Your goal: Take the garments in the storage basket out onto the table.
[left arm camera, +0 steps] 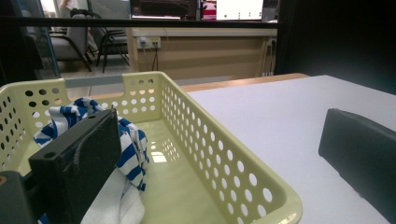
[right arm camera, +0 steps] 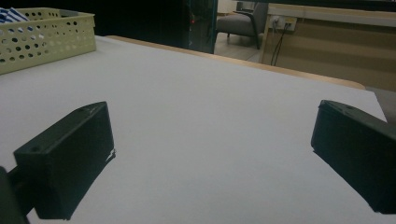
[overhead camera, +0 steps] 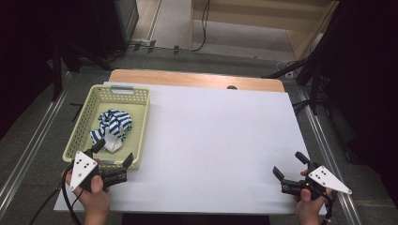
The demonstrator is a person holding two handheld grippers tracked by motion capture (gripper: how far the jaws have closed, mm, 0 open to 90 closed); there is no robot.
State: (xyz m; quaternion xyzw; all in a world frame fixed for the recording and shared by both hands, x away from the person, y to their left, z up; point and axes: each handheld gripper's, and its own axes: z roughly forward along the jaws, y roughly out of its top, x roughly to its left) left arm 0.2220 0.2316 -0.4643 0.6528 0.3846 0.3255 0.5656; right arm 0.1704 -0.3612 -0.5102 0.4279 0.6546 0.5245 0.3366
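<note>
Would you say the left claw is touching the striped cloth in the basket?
Cannot tell. In the left gripper view one jaw of the left claw overlaps the striped cloth inside the basket, with no plain gap or contact.

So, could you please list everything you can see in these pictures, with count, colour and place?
basket: one, pale yellow-green, perforated, at the table's left side
cloth: one, blue-and-white striped, bunched inside the basket
table: one, white sheet over a wooden top showing at the far edge
cables: several, black, on the floor beyond the table
left gripper: one, black, open, one finger above the basket, the other outside its near wall
right gripper: one, black, open, over the bare table at the near right
hands: two, holding the grippers at the near edge
</note>
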